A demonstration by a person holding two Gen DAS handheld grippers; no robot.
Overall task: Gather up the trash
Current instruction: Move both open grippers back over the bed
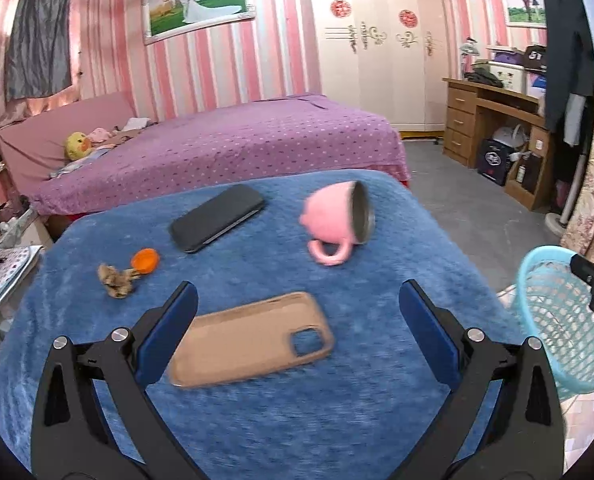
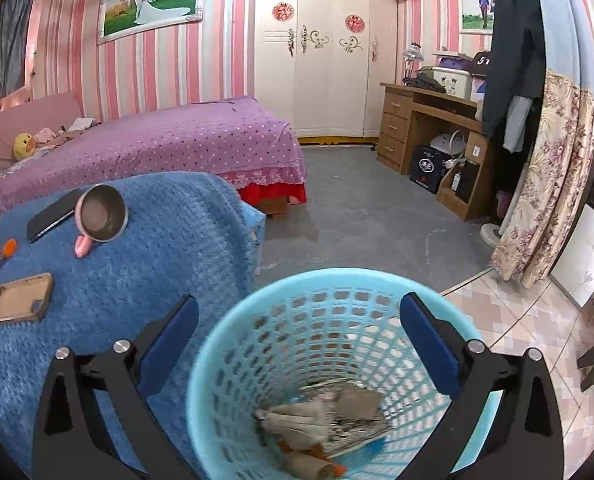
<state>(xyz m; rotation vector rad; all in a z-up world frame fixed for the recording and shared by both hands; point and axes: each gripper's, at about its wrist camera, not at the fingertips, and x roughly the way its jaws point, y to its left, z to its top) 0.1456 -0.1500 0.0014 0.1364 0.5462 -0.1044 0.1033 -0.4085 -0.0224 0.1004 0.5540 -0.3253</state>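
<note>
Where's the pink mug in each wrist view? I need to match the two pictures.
Left wrist view: pink mug upper centre-right, on its side on the blue blanket, right of the black phone.
Right wrist view: pink mug upper left, steel inside facing the camera, overlapping the black phone.
Shared landmark: the tan phone case, nearer the camera than the mug in both.

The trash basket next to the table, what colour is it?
Light blue plastic, with a lattice of holes. The basket shows best in the right wrist view.
</note>
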